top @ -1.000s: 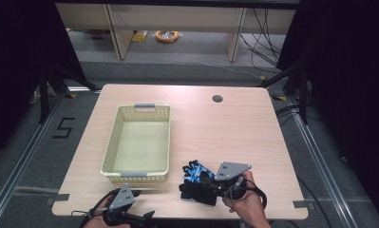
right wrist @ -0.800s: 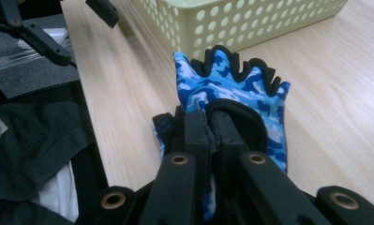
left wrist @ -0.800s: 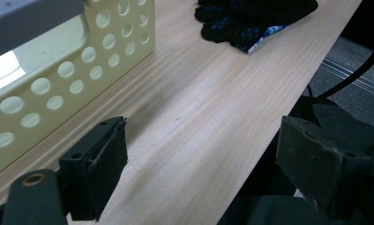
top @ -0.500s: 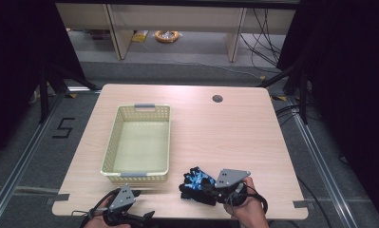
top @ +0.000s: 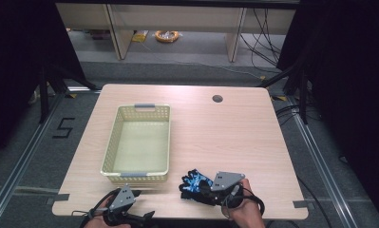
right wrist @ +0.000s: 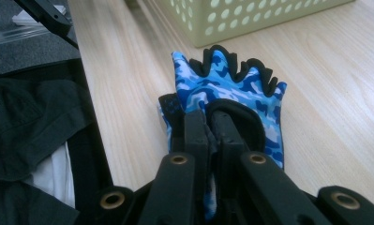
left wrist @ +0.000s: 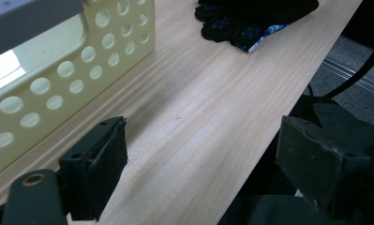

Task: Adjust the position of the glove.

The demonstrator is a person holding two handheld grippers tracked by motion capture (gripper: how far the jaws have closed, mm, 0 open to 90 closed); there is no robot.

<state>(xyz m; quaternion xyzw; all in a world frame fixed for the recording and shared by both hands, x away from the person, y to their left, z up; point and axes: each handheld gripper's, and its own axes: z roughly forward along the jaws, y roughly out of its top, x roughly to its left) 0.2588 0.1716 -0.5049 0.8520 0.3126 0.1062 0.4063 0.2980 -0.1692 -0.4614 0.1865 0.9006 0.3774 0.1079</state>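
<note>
The right gripper (right wrist: 208, 126) is clenched on the cuff of a blue camouflage glove (right wrist: 227, 89); its two black jaws stand almost together with the glove's fabric pinched between them. In the high view this gripper (top: 207, 188) sits near the desk's front edge, right of the middle, held by the person's right hand (top: 241, 209), and the glove (top: 194, 182) lies just ahead of it on the wood, fingers spread toward the basket. Whether the glove rests flat on the desk or is lifted slightly, I cannot tell.

The left gripper (left wrist: 198, 154) is released: its jaws stand wide apart with nothing between them, hovering over the desk's front edge. In the high view it (top: 130, 209) sits at the front left part of the desk (top: 234, 137), just in front of the basket.

The pale yellow perforated basket (top: 112, 142) stands left of the desk's middle, its short side facing the front edge. The glove lies near its front right corner, apart from it.
</note>
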